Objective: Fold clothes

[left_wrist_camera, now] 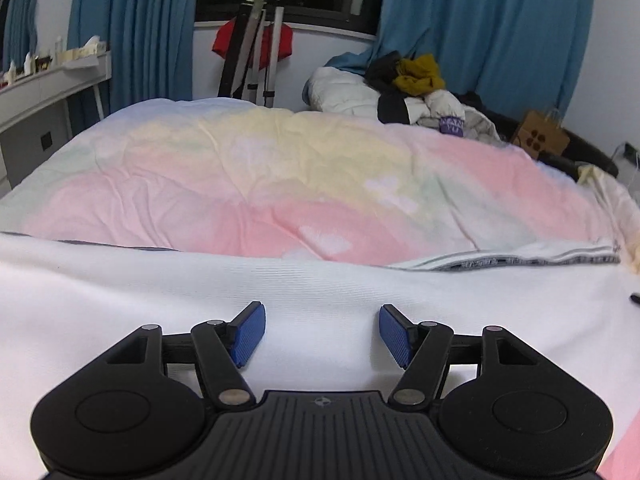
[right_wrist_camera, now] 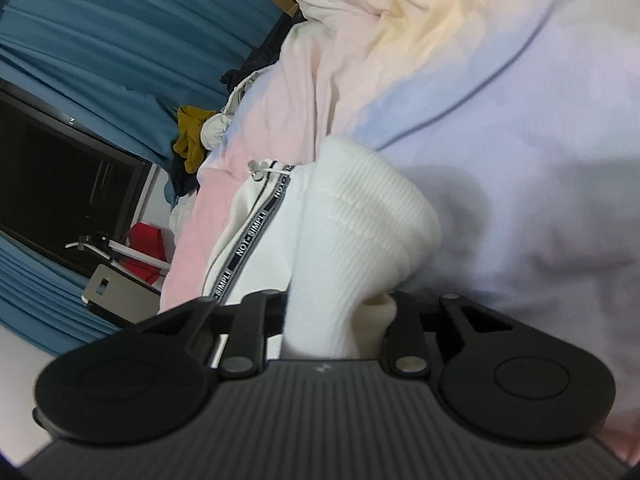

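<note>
**A:** What is nearest in each view?

**B:** In the left wrist view, the left tool [left_wrist_camera: 322,334] hovers low over a white garment [left_wrist_camera: 160,292], its blue pads [left_wrist_camera: 250,334] spread wide apart with nothing between them. In the right wrist view, the right tool [right_wrist_camera: 328,320] is clamped on a thick bunch of the same white garment [right_wrist_camera: 360,232]; its fingertips are buried in the cloth.

**A:** Where does the garment lie?

**B:** It is spread across the near edge of a bed, over a pastel quilt [left_wrist_camera: 280,168] of pink, yellow and pale green. A ribbed band [right_wrist_camera: 372,184] rises from the right tool's grip, and a black printed tape trim [right_wrist_camera: 250,240] runs along one seam beside it.

**A:** How would it handle?

**B:** I judge it soft, light and limp, a knit that sags and drapes wherever it is not held. It looks thick enough to bunch, and not slippery. The ribbed band and the taped seam seem the firmest places to pinch; flat cloth under the left tool would need gathering to give an edge.

**A:** And farther off?

**B:** A heap of other clothes [left_wrist_camera: 404,84] at the far end of the bed, blue curtains [left_wrist_camera: 132,28] and a dark window.
</note>
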Action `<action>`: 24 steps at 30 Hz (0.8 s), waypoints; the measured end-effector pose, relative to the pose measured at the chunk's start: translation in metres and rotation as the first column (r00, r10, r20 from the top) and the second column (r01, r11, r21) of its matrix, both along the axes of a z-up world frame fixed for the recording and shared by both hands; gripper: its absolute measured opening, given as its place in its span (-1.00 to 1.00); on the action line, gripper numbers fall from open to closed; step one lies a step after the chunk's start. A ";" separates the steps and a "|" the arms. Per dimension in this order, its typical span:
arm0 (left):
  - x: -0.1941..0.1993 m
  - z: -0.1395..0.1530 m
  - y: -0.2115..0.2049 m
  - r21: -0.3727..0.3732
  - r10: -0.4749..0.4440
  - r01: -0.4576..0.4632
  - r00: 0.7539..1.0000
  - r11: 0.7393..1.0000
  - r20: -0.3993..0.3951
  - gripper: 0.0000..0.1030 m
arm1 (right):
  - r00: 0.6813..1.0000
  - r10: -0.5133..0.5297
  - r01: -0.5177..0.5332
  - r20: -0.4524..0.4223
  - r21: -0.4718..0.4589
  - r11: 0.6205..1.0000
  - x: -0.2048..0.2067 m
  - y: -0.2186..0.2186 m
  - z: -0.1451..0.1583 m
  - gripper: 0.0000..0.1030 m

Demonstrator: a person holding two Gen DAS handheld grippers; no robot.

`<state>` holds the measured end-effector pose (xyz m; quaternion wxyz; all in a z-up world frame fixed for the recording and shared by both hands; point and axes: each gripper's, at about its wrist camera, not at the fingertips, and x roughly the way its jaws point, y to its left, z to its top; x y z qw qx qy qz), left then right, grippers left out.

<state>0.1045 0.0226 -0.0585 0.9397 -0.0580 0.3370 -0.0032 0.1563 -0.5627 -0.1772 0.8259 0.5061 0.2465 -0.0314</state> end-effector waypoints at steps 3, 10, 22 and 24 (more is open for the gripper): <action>0.005 -0.003 0.010 -0.012 -0.005 0.004 1.000 1.000 -0.016 0.31 | 1.000 -0.008 0.008 0.013 -0.016 1.000 -0.003 0.001 0.007 -0.59; 0.003 -0.006 0.014 -0.019 -0.003 0.003 1.000 1.000 -0.006 0.31 | 0.998 -0.028 0.032 0.053 -0.087 0.996 -0.013 0.009 0.031 -0.62; -0.015 0.029 0.039 -0.182 0.025 -0.007 0.995 0.983 0.097 0.30 | 0.952 0.093 0.101 0.293 -0.583 0.806 -0.045 0.131 0.160 -0.62; -0.018 0.035 0.049 -0.230 0.039 -0.011 0.993 0.973 0.114 0.30 | 0.929 0.175 0.107 0.326 -0.690 0.716 -0.054 0.175 0.177 -0.62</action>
